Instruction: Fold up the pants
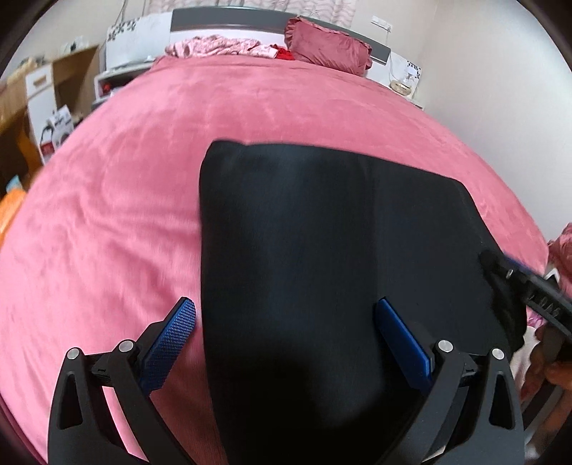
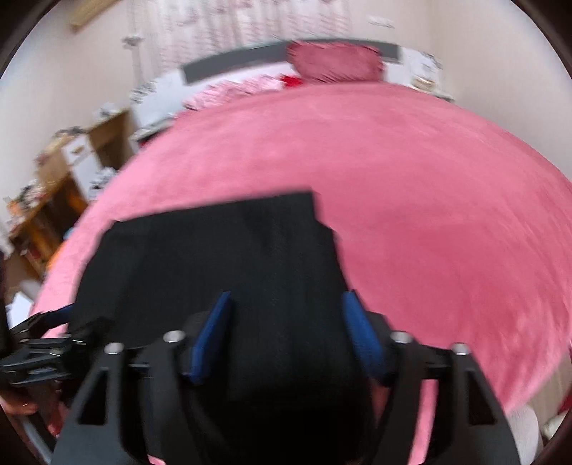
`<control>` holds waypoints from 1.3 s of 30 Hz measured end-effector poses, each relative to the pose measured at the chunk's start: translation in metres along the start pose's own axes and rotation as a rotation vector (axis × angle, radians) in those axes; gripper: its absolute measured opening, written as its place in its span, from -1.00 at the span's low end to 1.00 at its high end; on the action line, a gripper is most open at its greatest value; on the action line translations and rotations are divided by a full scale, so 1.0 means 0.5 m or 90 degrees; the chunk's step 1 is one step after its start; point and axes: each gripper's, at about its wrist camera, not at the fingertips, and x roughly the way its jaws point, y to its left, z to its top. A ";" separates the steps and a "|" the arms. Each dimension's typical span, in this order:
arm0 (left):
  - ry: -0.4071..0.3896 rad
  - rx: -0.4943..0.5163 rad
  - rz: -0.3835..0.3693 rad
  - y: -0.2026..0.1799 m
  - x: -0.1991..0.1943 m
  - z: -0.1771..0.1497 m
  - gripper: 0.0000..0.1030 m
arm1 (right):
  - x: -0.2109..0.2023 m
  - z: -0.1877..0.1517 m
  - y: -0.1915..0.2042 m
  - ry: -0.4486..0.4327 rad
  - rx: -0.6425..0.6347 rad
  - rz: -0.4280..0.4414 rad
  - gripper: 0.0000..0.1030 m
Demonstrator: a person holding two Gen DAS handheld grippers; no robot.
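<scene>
Black pants [image 1: 321, 257] lie folded into a rough rectangle on the pink bedspread [image 1: 118, 214], their near end running under both cameras. My left gripper [image 1: 286, 304] is open wide, one blue pad over the bedspread beside the pants' left edge and the other above the cloth, gripping nothing. In the left wrist view, my right gripper [image 1: 518, 282] reaches in at the pants' right edge. In the blurred right wrist view the right gripper [image 2: 287, 296] stands open over the pants [image 2: 232, 257], its pads apart and not pressing the cloth. The left gripper [image 2: 46, 322] shows at the lower left.
A dark pink pillow [image 1: 329, 43] and a heap of pink and red clothes [image 1: 221, 46] lie by the headboard [image 1: 221, 19]. Wooden shelves and boxes [image 1: 35, 107] stand left of the bed, a nightstand [image 1: 404, 78] at the far right. A hand [image 1: 550, 361] holds the right gripper.
</scene>
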 end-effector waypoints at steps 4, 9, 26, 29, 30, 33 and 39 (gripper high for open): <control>0.025 -0.022 -0.029 0.012 -0.006 -0.029 0.94 | 0.012 -0.008 -0.053 0.052 0.102 0.033 0.66; 0.036 -0.010 -0.055 0.022 -0.036 -0.038 0.94 | 0.006 -0.020 -0.092 0.083 0.204 0.105 0.68; 0.055 -0.077 -0.209 0.088 -0.025 -0.053 0.94 | 0.020 0.007 -0.059 0.158 0.103 0.128 0.69; 0.063 -0.076 -0.229 0.075 -0.027 -0.050 0.94 | 0.018 -0.001 -0.057 0.157 0.098 0.127 0.69; 0.064 -0.075 -0.247 0.070 -0.027 -0.049 0.94 | 0.019 -0.002 -0.054 0.157 0.099 0.128 0.69; 0.070 -0.053 -0.256 0.051 -0.023 -0.050 0.94 | 0.026 -0.003 -0.051 0.157 0.097 0.130 0.69; 0.081 -0.053 -0.260 0.046 -0.004 -0.049 0.94 | 0.029 0.002 -0.053 0.156 0.092 0.129 0.70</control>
